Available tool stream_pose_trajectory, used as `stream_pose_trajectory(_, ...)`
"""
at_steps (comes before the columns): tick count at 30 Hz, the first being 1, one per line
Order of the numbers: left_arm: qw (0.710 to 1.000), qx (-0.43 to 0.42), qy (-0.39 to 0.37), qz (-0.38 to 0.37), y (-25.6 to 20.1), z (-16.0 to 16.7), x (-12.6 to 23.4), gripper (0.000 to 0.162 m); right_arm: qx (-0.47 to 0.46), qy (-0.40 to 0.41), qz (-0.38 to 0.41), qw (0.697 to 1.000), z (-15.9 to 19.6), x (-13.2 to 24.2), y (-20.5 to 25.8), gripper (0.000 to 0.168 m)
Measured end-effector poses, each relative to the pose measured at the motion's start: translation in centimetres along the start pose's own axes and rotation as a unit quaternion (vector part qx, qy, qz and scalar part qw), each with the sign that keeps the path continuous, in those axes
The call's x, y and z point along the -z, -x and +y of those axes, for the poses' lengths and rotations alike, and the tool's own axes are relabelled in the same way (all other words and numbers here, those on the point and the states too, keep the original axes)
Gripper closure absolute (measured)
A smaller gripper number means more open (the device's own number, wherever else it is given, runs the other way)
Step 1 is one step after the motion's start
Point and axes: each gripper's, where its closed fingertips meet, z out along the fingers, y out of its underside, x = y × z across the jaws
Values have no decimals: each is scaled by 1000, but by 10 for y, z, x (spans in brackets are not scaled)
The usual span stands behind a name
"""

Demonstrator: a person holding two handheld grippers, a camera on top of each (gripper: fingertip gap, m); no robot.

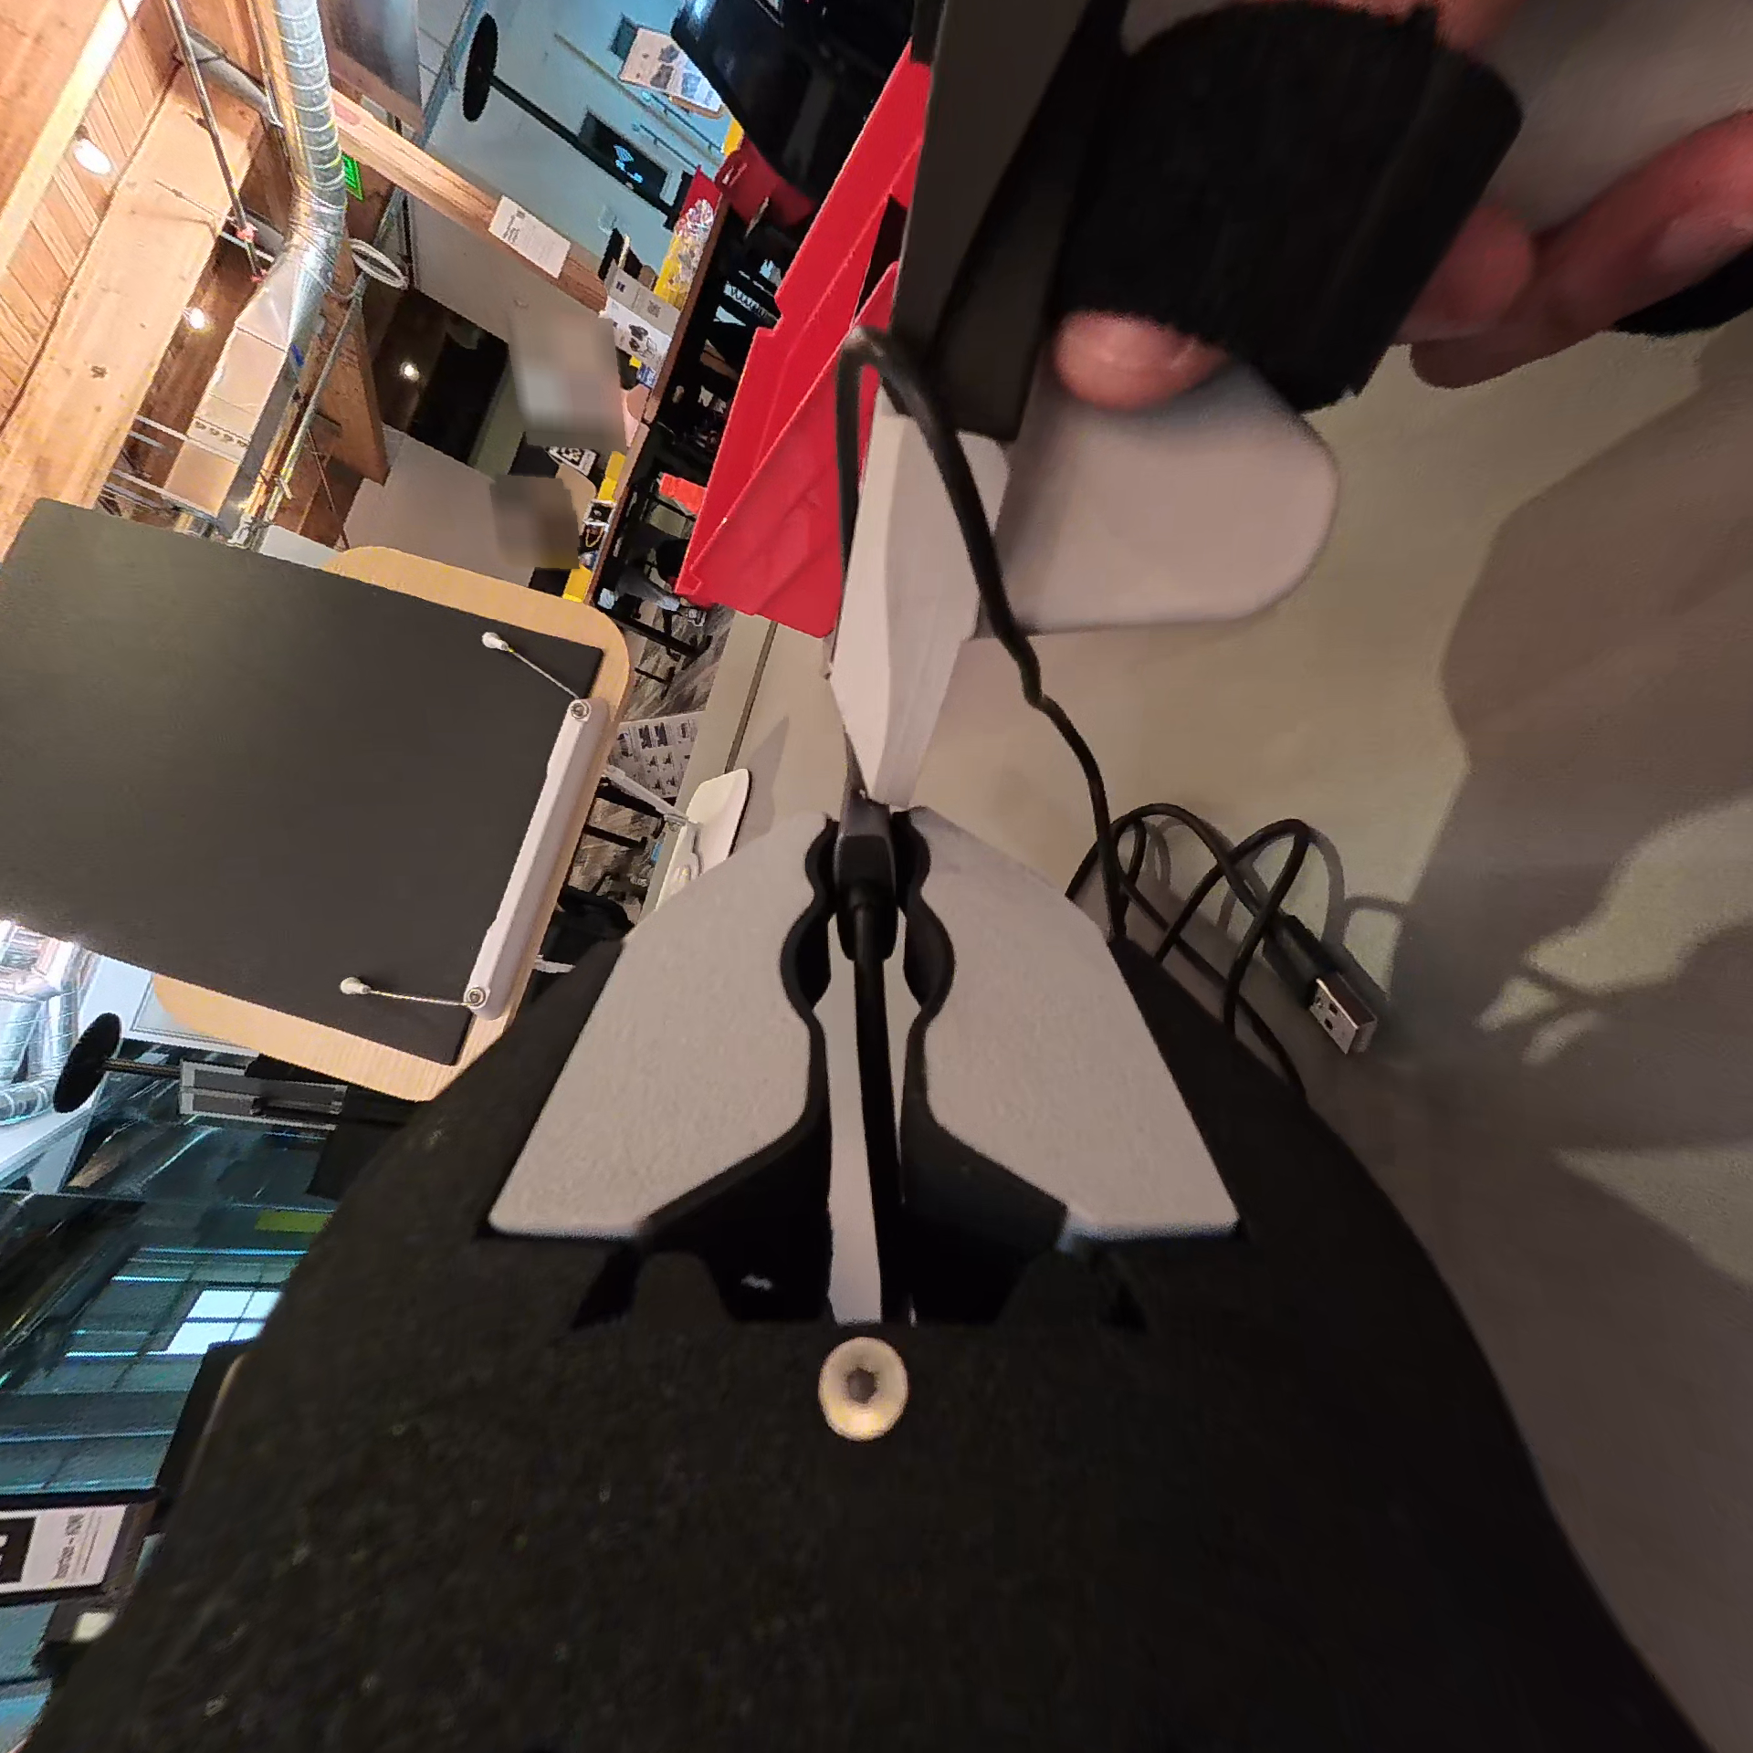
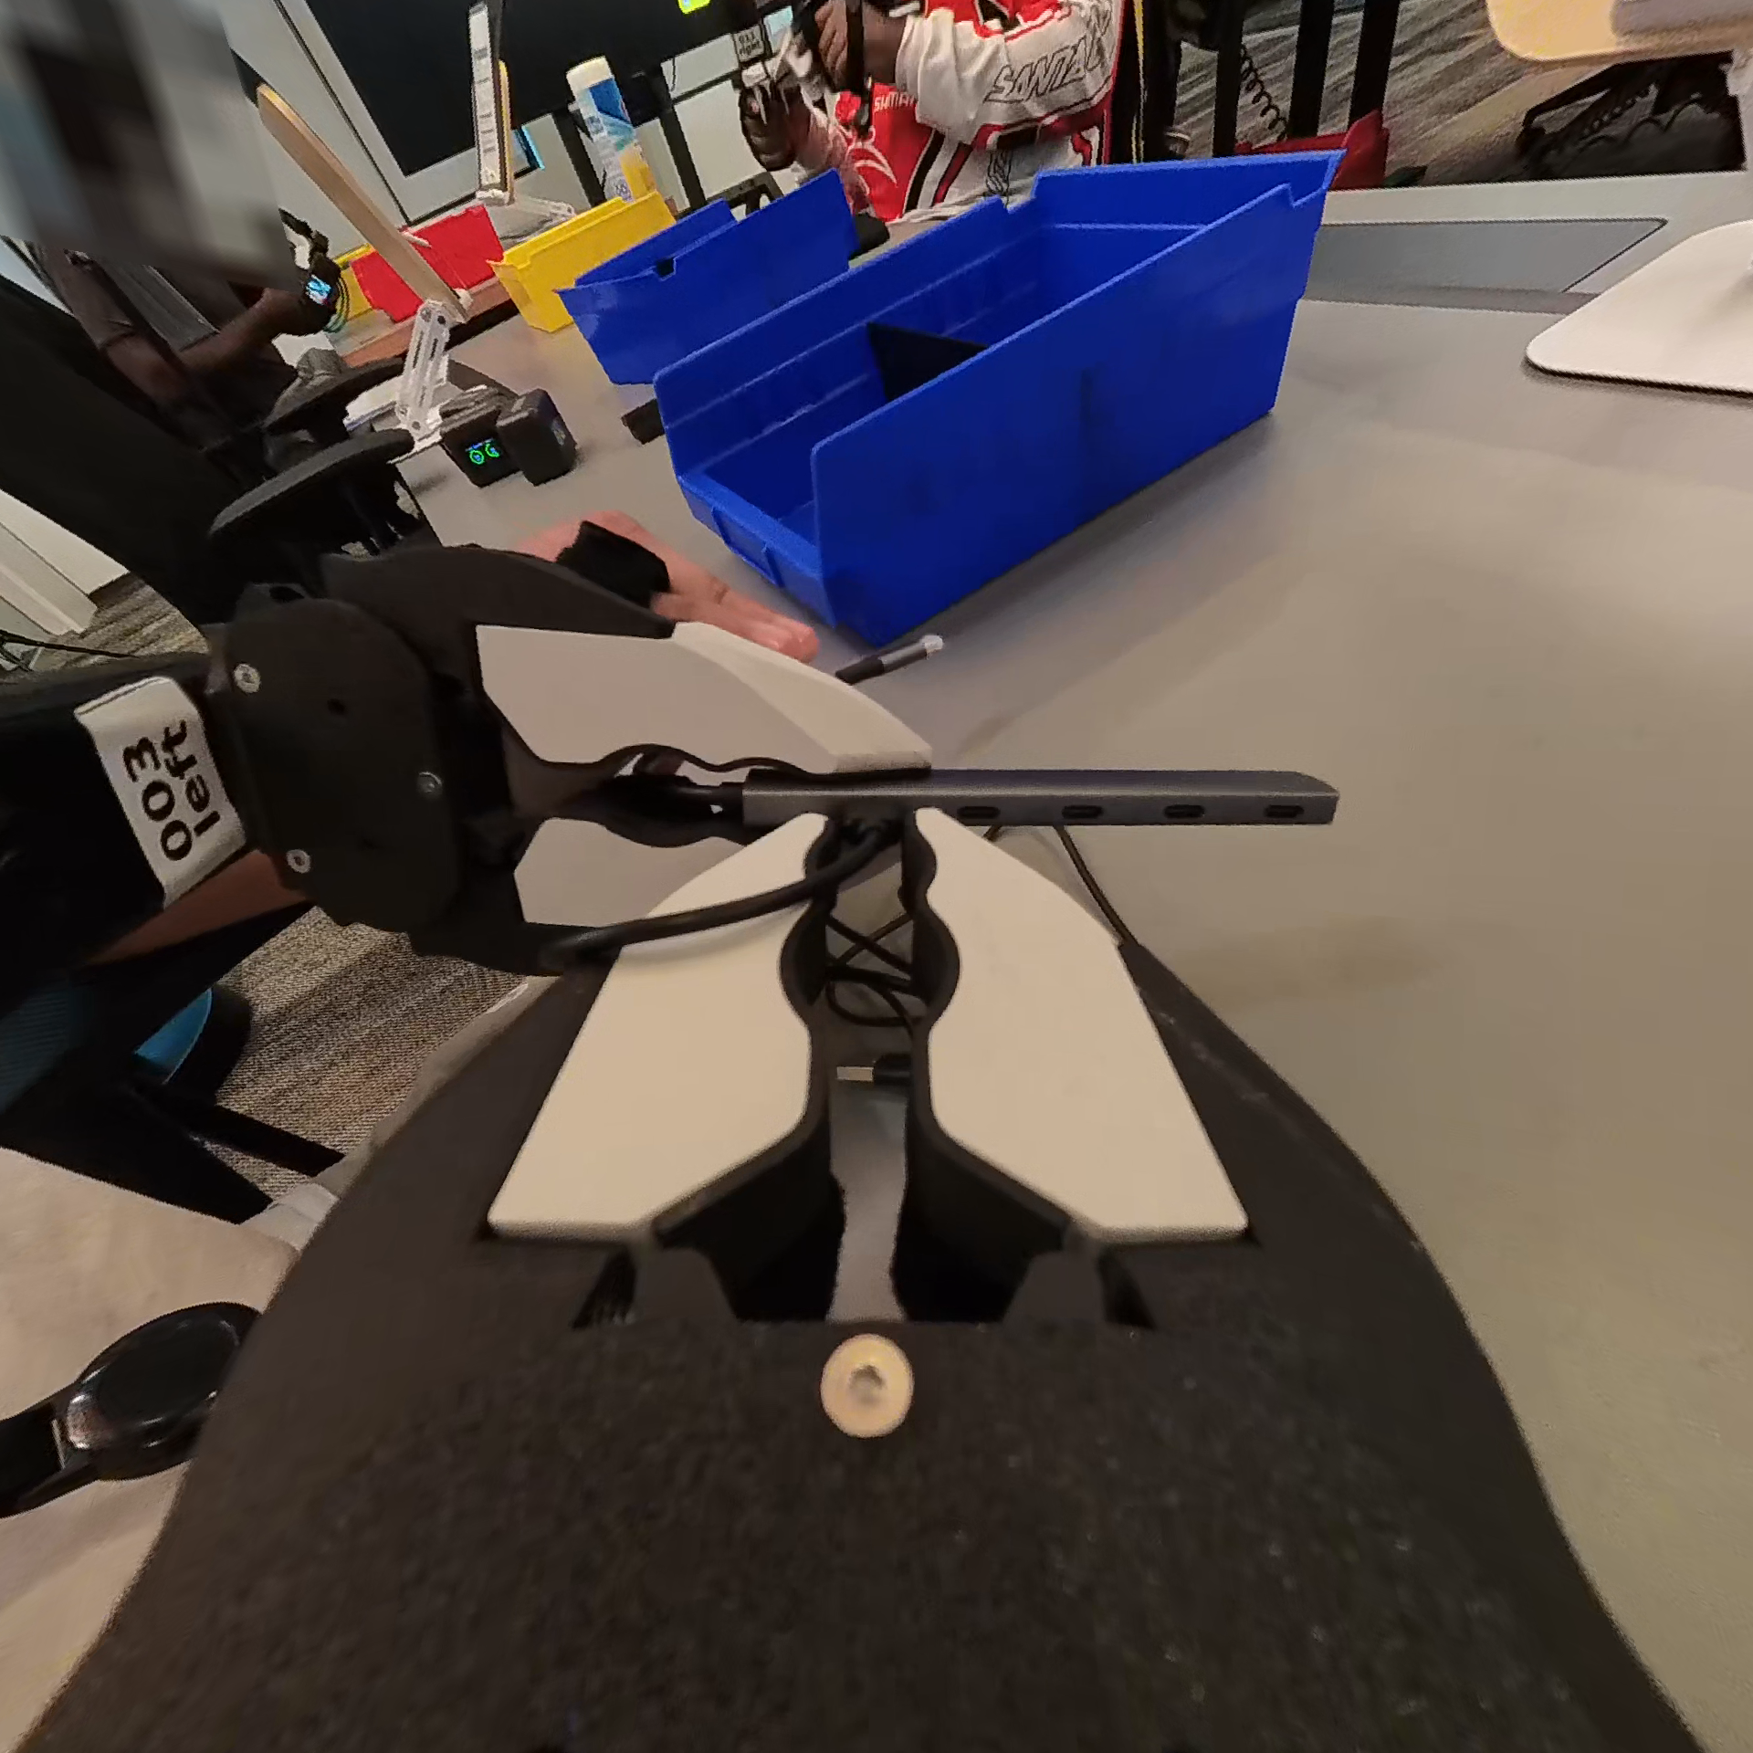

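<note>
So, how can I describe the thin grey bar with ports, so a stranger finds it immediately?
Start at the big blue bin on the grey table. In front of it, the left gripper holds a slim grey hub level above the table. Unlike the small dark pen nearby, it has a row of ports and a black cable.

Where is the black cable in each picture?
Left wrist view: the black cable loops on the table, right of centre, with its plug lying flat.
Right wrist view: centre; the cable curves from the grey hub and tangles behind the near jaws.
Shared landmark: the grey table.
</note>
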Motion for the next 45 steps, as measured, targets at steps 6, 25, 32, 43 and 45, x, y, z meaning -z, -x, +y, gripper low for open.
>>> stream_pose_trajectory(6,1000,-4,4,3,-4,2,-1,152,-13,-5,-1,1000,0,0,-1,158)
stream_pose_trajectory(25,999,-47,1,16,-4,1,2,151,18,65,-36,997,3,4,2,158)
stream_pose_trajectory(32,994,-31,109,-13,16,63,7,151,-4,16,8,1000,-8,25,-27,158)
stream_pose_trajectory(43,994,101,29,7,20,37,16,152,61,15,62,996,-25,51,-64,158)
stream_pose_trajectory(45,993,116,34,8,21,41,15,152,73,46,82,993,-12,48,-75,158)
